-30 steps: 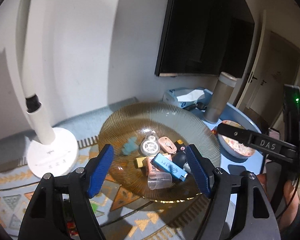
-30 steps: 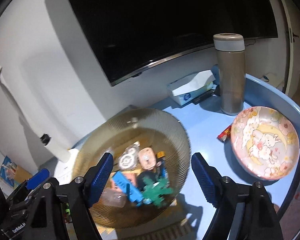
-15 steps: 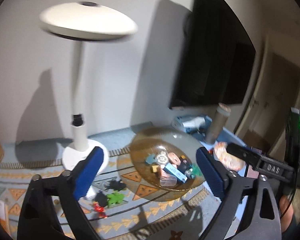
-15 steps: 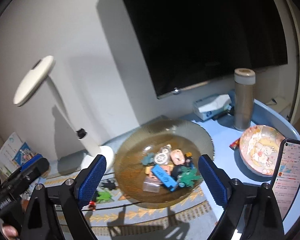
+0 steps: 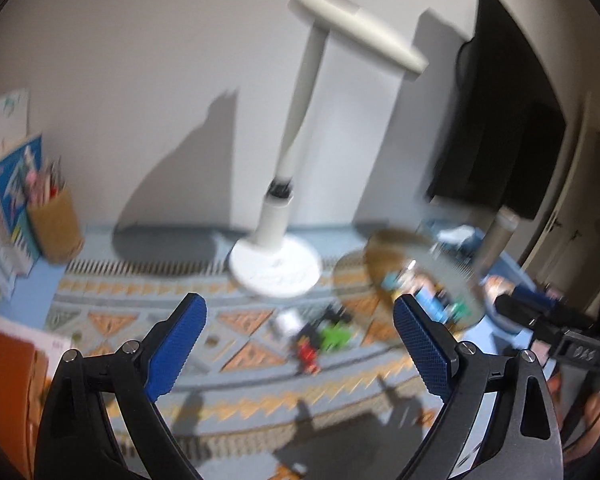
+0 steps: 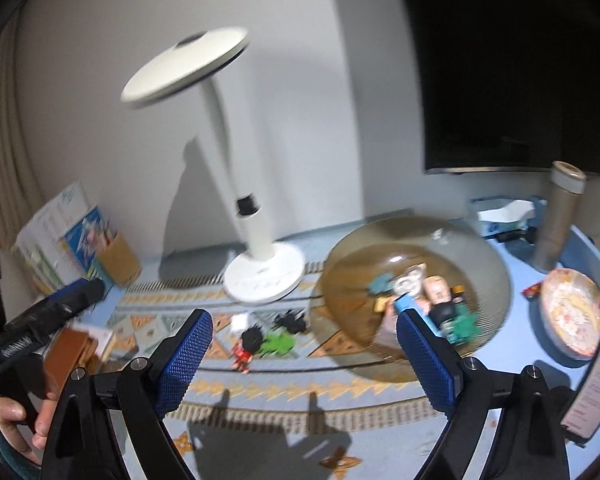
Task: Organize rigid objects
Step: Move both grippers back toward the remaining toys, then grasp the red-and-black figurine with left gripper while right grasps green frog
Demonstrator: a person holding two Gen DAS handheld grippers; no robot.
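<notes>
- Both views blurred; small detail is unreliable.
- Left gripper (image 5: 298,344): fingers spread wide, nothing between them.
- Right gripper (image 6: 304,354): fingers spread wide too, also holding nothing.
- Progress, my estimate: well along but not finished. The amber bowl (image 6: 496,248) already holds a heap of small items: a blue block (image 6: 405,303), a green toy (image 6: 462,325), a pink piece (image 6: 436,289) and others I cannot make out.
- Left to do: a cluster of toys lies loose on the patterned mat (image 6: 260,390), outside the bowl. I count a red figure (image 6: 243,350), a green figure (image 6: 278,343), a black figure (image 6: 290,319) and a small white piece (image 6: 240,322).
- Right view: the cluster sits at about 12 o'clock between the fingers, beyond the tips, apart from both pads. The bowl lies at 1–2 o'clock, partly behind the right finger.
- Left view: the green figure (image 5: 334,336) and red figure (image 5: 307,354) show at roughly 12–1 o'clock inside the finger gap, not touched. The bowl (image 5: 388,240) is at 2 o'clock.
- Lamp (image 6: 260,256) stands at 12 o'clock, behind the cluster; its base is near the toys.
- Judgement: next pick is likely one of the mat figures. They lie close together, so a neighbour could get nudged.
</notes>
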